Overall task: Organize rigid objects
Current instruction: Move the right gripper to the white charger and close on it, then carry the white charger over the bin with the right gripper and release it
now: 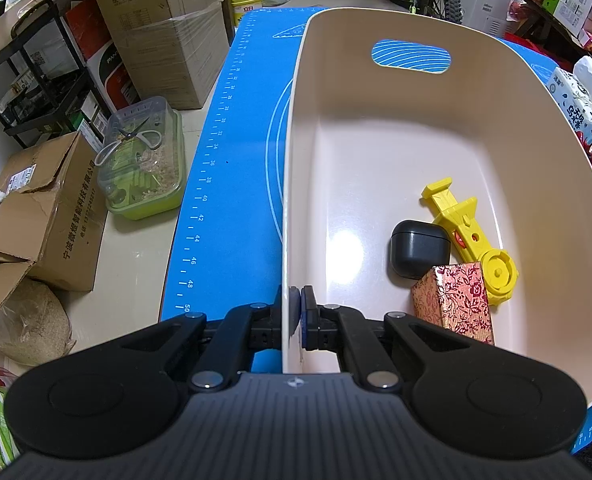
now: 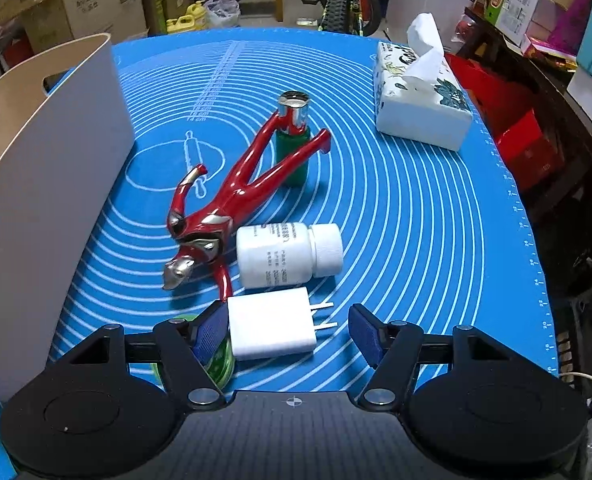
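- Left tongs (image 1: 296, 312) pinch the bin (image 1: 296, 128) wall — steadying it at the worktop's left edge.
- Right tongs (image 2: 286, 330) spread, straddling the charger (image 2: 272, 328) at the near edge — likely next pick.

Bin at the left, loose things on the mat

In the bin (image 1: 375, 128) lie a case (image 1: 419, 248), a toy (image 1: 471, 236) and a box (image 1: 455, 300), close together. On the mat (image 2: 415, 220) to its right lies a figure (image 2: 232, 200), its legs against a small bottle (image 2: 294, 140); nearer, a pill bottle (image 2: 288, 254), then a charger (image 2: 272, 322); a tissue box (image 2: 415, 100) lies far right.
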Demonstrator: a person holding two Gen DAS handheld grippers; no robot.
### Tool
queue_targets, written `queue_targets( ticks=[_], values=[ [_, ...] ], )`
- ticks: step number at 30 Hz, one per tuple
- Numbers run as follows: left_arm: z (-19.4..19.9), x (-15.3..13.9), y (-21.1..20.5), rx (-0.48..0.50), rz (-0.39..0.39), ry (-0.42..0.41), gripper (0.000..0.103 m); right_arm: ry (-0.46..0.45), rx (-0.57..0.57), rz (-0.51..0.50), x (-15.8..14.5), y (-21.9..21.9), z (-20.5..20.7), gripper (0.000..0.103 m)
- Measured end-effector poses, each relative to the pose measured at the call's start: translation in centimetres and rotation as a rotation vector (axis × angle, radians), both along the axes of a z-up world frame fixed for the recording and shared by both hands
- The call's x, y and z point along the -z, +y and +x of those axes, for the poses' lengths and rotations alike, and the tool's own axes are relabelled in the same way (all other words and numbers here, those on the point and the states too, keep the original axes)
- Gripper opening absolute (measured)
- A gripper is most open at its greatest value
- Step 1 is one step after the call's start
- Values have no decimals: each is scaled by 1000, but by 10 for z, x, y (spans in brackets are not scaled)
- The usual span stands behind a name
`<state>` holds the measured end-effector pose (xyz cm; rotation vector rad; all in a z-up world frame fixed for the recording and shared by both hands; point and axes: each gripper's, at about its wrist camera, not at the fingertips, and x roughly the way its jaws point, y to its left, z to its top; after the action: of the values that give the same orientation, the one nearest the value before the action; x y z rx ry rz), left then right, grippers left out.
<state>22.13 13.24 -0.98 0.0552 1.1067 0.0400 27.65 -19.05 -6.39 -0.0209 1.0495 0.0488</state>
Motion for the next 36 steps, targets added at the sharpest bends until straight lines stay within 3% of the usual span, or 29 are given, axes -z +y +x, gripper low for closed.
queue_targets(
  ticks=[5,15,19,31,36],
  values=[
    [0,0,0,-1,-1,0,7,24,-14,-5,13,-2,5,64],
    [0,0,0,-1,0,0,7,13,11,-43,4,1,1,63],
    [0,0,0,0,0,1,7,-80,14,-81,-23,9,-12,63],
    [0,-1,1,4,0,3,7,-367,-16,15,-102,51,-33,64],
    [1,0,0,4,0,4,7,-429,-73,66,-123,79,-35,64]
  ],
)
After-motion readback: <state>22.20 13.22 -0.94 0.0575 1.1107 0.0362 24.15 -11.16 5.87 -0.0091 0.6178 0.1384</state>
